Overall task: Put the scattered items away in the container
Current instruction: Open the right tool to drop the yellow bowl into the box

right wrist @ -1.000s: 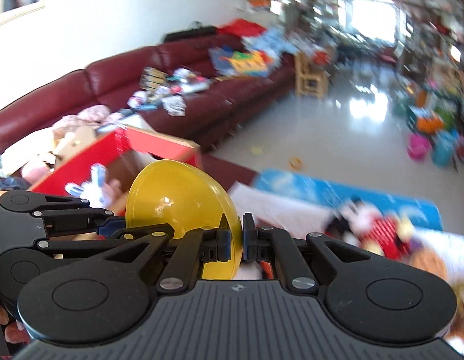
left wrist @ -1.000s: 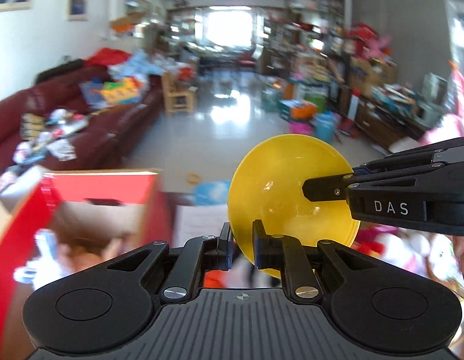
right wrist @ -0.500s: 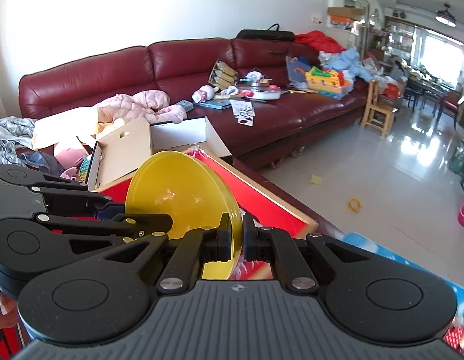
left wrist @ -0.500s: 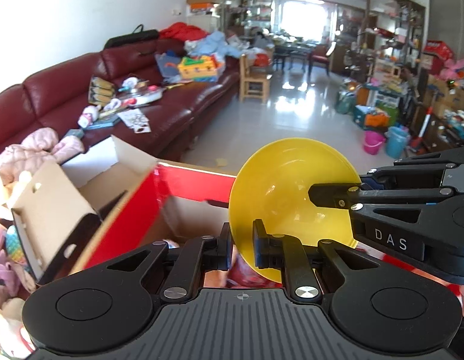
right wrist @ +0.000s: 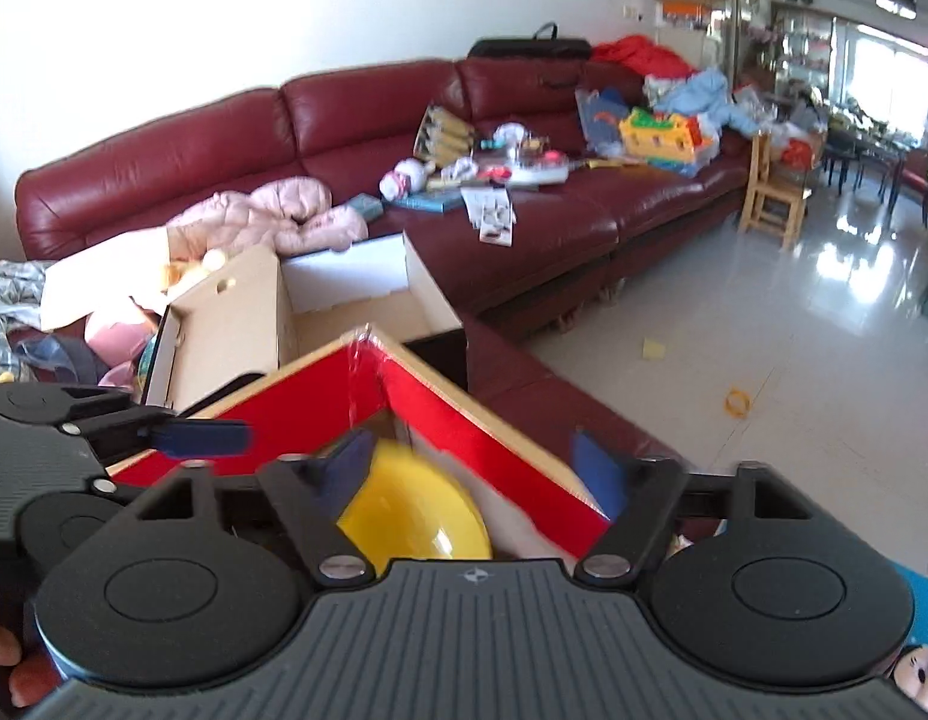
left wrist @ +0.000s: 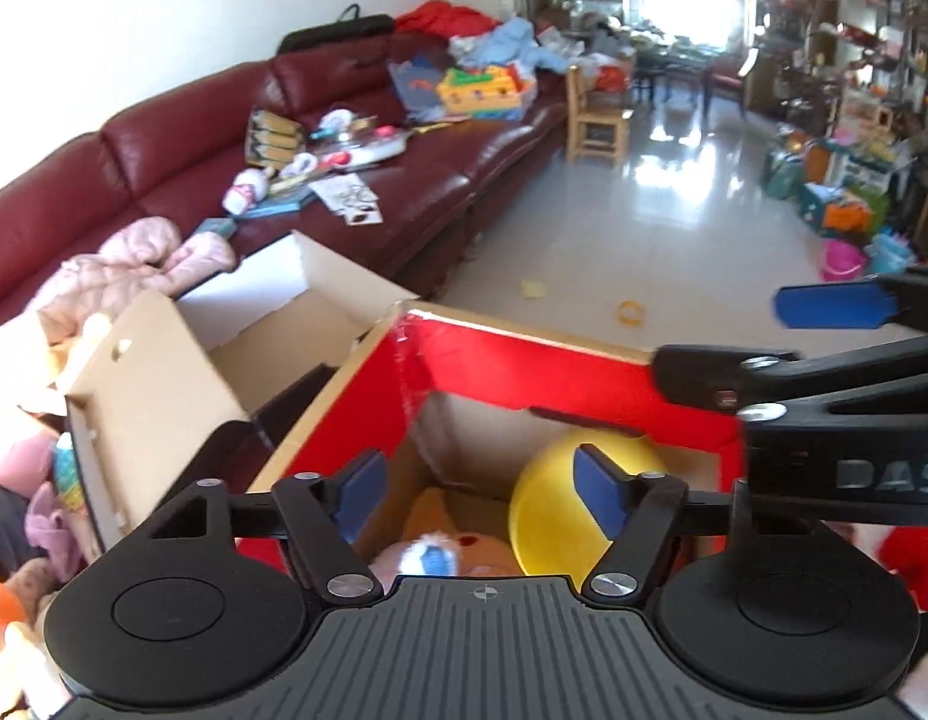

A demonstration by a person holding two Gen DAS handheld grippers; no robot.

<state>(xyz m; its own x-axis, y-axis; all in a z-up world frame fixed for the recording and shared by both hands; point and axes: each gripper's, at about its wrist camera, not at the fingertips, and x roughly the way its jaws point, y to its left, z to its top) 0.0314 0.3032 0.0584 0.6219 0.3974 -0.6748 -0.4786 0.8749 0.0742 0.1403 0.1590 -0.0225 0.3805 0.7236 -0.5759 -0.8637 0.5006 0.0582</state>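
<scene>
A yellow bowl [left wrist: 559, 510] lies inside the red cardboard box [left wrist: 523, 360], free of both grippers, beside soft toys [left wrist: 440, 552] in the box. My left gripper [left wrist: 475, 489] hangs over the box with its jaws opening and nothing pressed between its blue pads [left wrist: 595, 495]. In the right wrist view the yellow bowl [right wrist: 413, 519] sits below my right gripper [right wrist: 472, 471], whose jaws are also opening, with no pad touching it. The red box [right wrist: 458, 420] corner points away from me. The right gripper [left wrist: 823, 330] reaches in from the right of the left wrist view.
An open plain cardboard box [right wrist: 254, 324] stands behind the red one against a dark red sofa [right wrist: 523, 228] strewn with toys, books and a pink jacket [right wrist: 266, 219]. Shiny tiled floor [left wrist: 661, 228] lies to the right. A plush toy [right wrist: 922, 675] lies at the lower right.
Both grippers swung over the red box and let go of the yellow bowl, which dropped into it. Both sets of jaws went from shut on the bowl's rim to wide apart.
</scene>
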